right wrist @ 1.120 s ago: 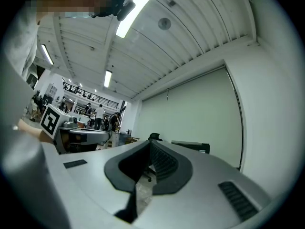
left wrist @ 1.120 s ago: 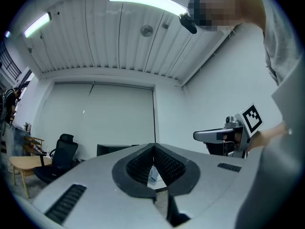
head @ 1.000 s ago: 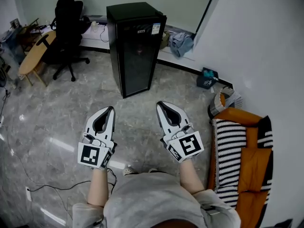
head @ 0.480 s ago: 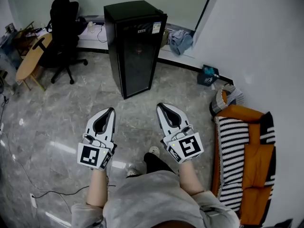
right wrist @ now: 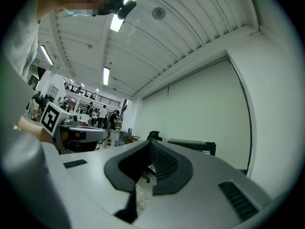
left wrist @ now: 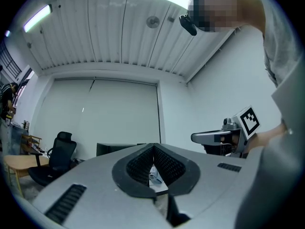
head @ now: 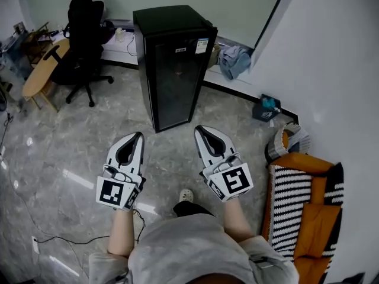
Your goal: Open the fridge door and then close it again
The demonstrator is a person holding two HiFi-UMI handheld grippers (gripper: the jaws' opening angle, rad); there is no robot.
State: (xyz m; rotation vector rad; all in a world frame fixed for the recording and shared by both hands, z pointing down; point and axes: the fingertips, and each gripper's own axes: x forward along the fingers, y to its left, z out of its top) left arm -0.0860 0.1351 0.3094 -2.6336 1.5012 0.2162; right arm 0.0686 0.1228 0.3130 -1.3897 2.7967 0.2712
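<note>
Nearest to us, the left gripper [head: 138, 136] and the right gripper [head: 199, 130] sit side by side at about the same height. Both point ahead across the grey floor [head: 83, 152]. Each has its jaws pressed together with nothing between them, which suits an approach: there is nothing to hold yet, and closed jaws keep a slim tip for hooking a door edge. One shoe [head: 186, 195] shows below and between them, toe toward the far wall.

To the right, close to the wall, lies a striped cushion [head: 290, 194], clear of our path.

Farther on, well apart from both grippers, stands the black fridge [head: 155, 70], upright with its dark glass door [head: 180, 78] shut flush against the body. We judge the task has not begun and the reach to the door is the step in hand. We cannot make out a handle from here, nor which edge carries the hinges.

Far left, an office chair [head: 86, 37] stands near the fridge's side.
</note>
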